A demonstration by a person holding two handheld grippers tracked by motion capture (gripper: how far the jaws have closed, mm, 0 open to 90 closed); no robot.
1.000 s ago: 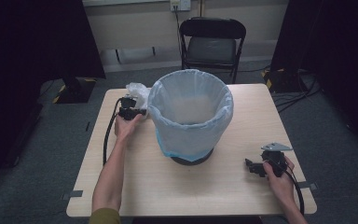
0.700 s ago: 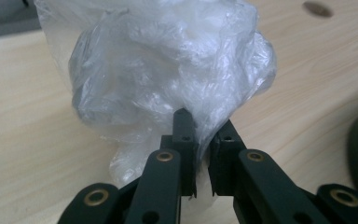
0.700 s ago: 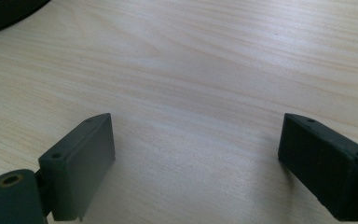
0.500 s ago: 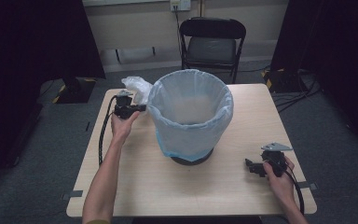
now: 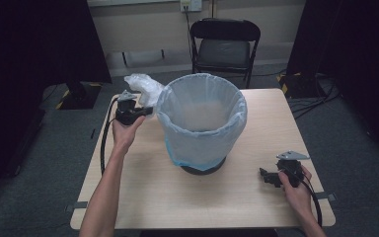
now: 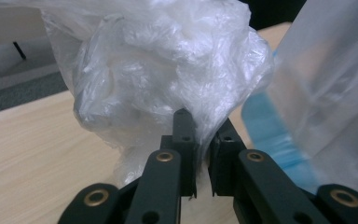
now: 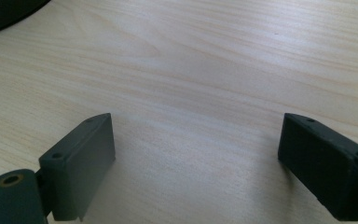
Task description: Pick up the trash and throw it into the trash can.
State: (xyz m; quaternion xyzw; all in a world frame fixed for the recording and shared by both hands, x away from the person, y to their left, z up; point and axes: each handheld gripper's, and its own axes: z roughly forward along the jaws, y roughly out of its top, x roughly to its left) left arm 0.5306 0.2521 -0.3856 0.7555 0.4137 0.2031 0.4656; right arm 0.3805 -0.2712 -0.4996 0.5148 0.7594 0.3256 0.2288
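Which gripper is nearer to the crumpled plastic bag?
Left. The left gripper has its jaws shut on the crumpled plastic bag. The right gripper rests open near the table's opposite corner.

A blue bin (image 5: 197, 153) stands upright mid-table, lined with a clear bag (image 5: 201, 98) whose crumpled excess (image 6: 168, 70) bunches off its left rim.

Black folding chair (image 5: 225, 47), grey floor (image 5: 54, 163), dark curtains (image 5: 34, 39)

Legible text, labels, brands, numbers, signs: none. No readable marking stands on any item or surface in the three views.
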